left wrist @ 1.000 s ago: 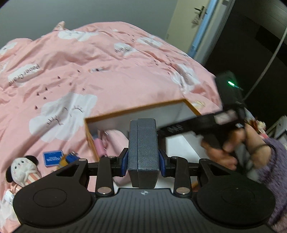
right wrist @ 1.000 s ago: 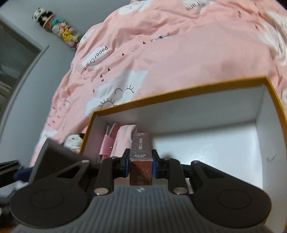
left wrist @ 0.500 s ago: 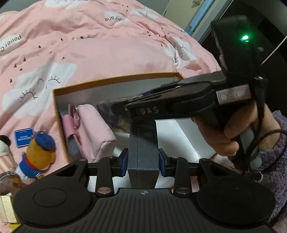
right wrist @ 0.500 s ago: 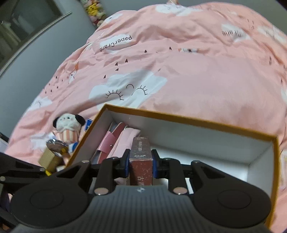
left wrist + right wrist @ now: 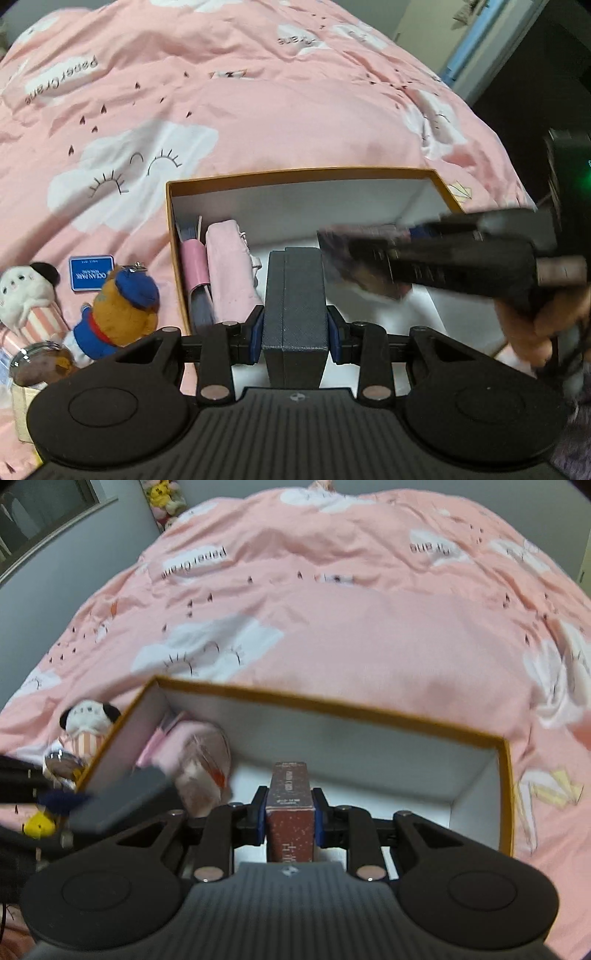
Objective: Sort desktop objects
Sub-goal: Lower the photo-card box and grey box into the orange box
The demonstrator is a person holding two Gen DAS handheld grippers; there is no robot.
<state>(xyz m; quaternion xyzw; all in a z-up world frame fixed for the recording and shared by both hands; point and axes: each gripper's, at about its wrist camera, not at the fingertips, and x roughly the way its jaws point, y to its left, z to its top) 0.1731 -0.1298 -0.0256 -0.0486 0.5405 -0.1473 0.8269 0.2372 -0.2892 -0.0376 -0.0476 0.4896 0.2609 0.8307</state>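
An orange-rimmed box with a white inside (image 5: 303,173) (image 5: 369,707) lies on the pink bed cover. My left gripper (image 5: 294,325) is shut on a dark grey-blue case (image 5: 294,295), held over the box's near left part. My right gripper (image 5: 290,821) is shut on a small reddish-brown carton (image 5: 291,812), held over the box's white floor. In the left wrist view the right gripper (image 5: 332,258) comes in blurred from the right with a hand (image 5: 535,325) on it. A pink pouch (image 5: 231,273) (image 5: 188,742) and a pink roll (image 5: 195,264) lie at the box's left end.
Left of the box on the bed cover lie a brown plush with a blue cap (image 5: 122,299), a white plush (image 5: 26,291) (image 5: 86,716), a blue tin (image 5: 91,274) and a round glass lid (image 5: 40,363). The pink duvet (image 5: 258,103) rises behind the box.
The left gripper has sunk toward the box with its case. The right gripper has rolled and now sits lower on the right of the left wrist view; both grips are unchanged.
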